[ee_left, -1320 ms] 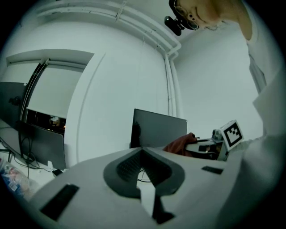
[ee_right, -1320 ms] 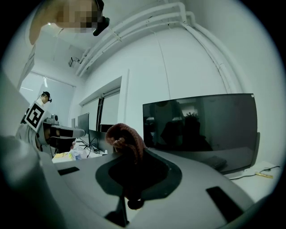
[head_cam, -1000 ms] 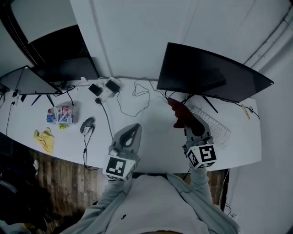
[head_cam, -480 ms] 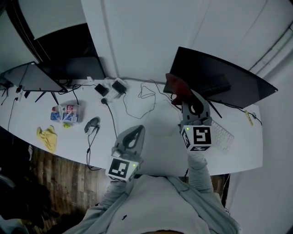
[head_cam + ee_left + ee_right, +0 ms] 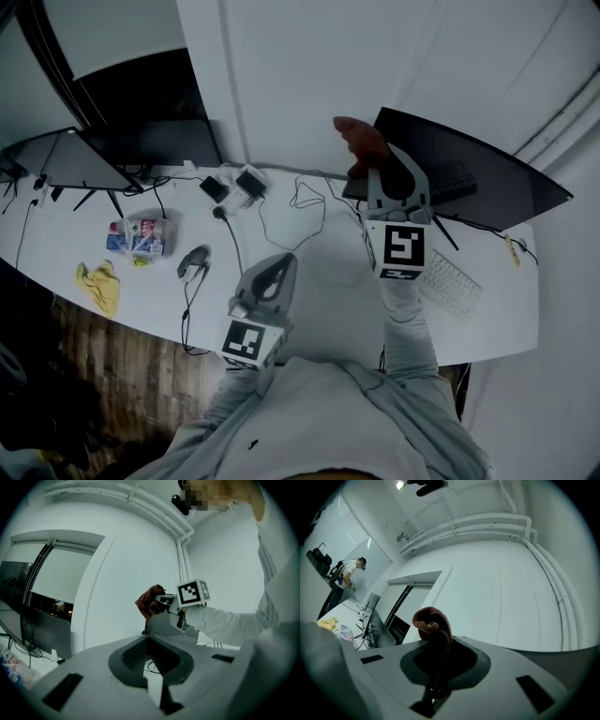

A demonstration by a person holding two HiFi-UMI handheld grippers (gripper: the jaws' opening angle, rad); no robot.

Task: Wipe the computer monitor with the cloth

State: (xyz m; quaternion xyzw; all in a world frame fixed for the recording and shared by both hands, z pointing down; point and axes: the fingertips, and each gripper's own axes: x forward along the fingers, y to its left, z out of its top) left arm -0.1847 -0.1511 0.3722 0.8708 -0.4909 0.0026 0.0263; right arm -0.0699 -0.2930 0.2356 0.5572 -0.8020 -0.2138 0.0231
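The black monitor [image 5: 469, 173] stands at the back right of the white desk [image 5: 309, 281]. My right gripper [image 5: 386, 173] is raised in front of the monitor's upper left corner, shut on a dark red cloth [image 5: 361, 139] that bunches out past the jaw tips. In the right gripper view the cloth [image 5: 433, 625] curls up from between the shut jaws. My left gripper [image 5: 277, 267] hovers low over the desk's front, shut with nothing in it. The left gripper view shows the right gripper [image 5: 164, 601] and the cloth [image 5: 149, 603] ahead of it.
A second monitor [image 5: 70, 159] stands at the back left. On the desk lie a yellow cloth [image 5: 98, 286], a plastic packet [image 5: 136, 234], adapters [image 5: 234, 185] with loose cables [image 5: 305, 202], and a keyboard [image 5: 450, 281] under the right monitor. A person [image 5: 342, 576] stands far off.
My right gripper has lifted the red cloth from just above the desk up to the monitor's upper left corner. The left gripper has barely moved.
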